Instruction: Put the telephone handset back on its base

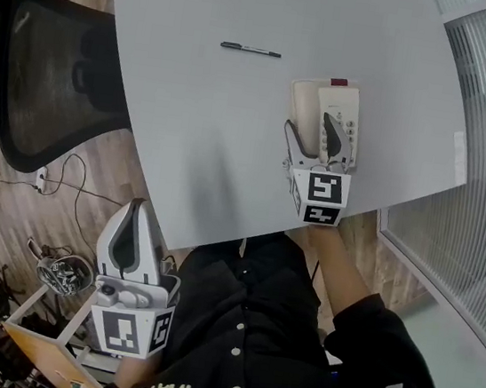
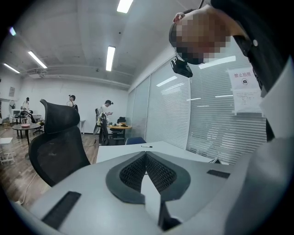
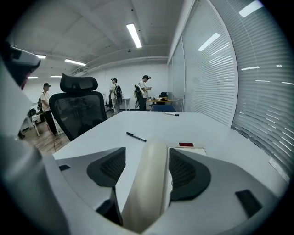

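With the handset (image 1: 304,108) lying on the left of the base (image 1: 343,104) near the desk's (image 1: 194,92) right edge, loose between my right claw's (image 1: 310,131) spread pads, I judge it seated and must next lift clear without dragging it; left claw (image 1: 136,218) pressed together, empty.

Handset (image 1: 305,108): lies along left side of base (image 1: 346,100).
My right gripper (image 1: 310,133): jaws apart, astride handset.
My left gripper (image 1: 134,218): off table (image 1: 189,127) near edge, above floor (image 1: 151,176).
Pen (image 1: 250,50): on table, well beyond base.

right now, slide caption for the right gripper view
right gripper open around the cream handset on its base, pen beyond
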`<state>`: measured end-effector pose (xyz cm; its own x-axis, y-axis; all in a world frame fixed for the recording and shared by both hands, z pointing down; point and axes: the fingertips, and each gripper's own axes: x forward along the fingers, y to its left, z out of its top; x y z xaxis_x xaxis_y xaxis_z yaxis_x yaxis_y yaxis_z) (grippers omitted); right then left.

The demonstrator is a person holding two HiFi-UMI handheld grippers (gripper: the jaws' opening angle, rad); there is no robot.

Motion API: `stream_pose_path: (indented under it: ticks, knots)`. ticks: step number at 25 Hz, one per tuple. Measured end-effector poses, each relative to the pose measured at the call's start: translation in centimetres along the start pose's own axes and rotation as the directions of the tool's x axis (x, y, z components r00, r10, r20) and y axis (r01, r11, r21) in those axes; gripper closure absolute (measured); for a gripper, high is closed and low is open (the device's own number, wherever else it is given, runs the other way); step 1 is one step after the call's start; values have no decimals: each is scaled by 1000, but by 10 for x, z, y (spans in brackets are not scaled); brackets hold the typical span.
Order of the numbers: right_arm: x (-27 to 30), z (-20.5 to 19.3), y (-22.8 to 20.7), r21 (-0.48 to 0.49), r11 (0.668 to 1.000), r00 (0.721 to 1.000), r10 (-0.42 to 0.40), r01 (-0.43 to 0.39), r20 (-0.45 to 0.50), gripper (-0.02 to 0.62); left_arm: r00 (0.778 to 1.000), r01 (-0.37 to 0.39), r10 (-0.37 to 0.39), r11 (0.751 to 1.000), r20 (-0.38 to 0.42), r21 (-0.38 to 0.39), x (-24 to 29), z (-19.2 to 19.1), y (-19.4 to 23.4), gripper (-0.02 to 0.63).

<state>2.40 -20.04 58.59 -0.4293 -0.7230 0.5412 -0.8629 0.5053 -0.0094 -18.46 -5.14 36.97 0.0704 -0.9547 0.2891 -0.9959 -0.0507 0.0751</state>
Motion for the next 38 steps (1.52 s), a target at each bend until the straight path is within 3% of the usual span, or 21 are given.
stream_pose_path:
  ticks: [3,6,8,15,23,38]
  knots:
    - [-17,7,2,-24,999,999,39,-38,13,302,1000,11,-11,1000,21,2,-2,9,-4,592]
    - [-37,20,-4,-66,998,999,28,-26,38,421,998,22,-23,1000,56,6,-5,23,-8,591]
    - [-48,31,-9,-76,997,998,21,-16,63,456,996,30,-31,1000,85,10,-5,32,-10,591]
    - [-92,66,-13,-21,999,989,36,-33,146,546,988,64,-66,998,137,22,-10,51,-19,592]
    - [-150,119,-22,53,996,960,51,-68,274,561,978,95,-101,995,183,41,-14,69,-30,591]
    - [-254,182,-63,142,990,872,-61,-9,486,563,952,78,-102,992,289,94,-30,101,-26,592]
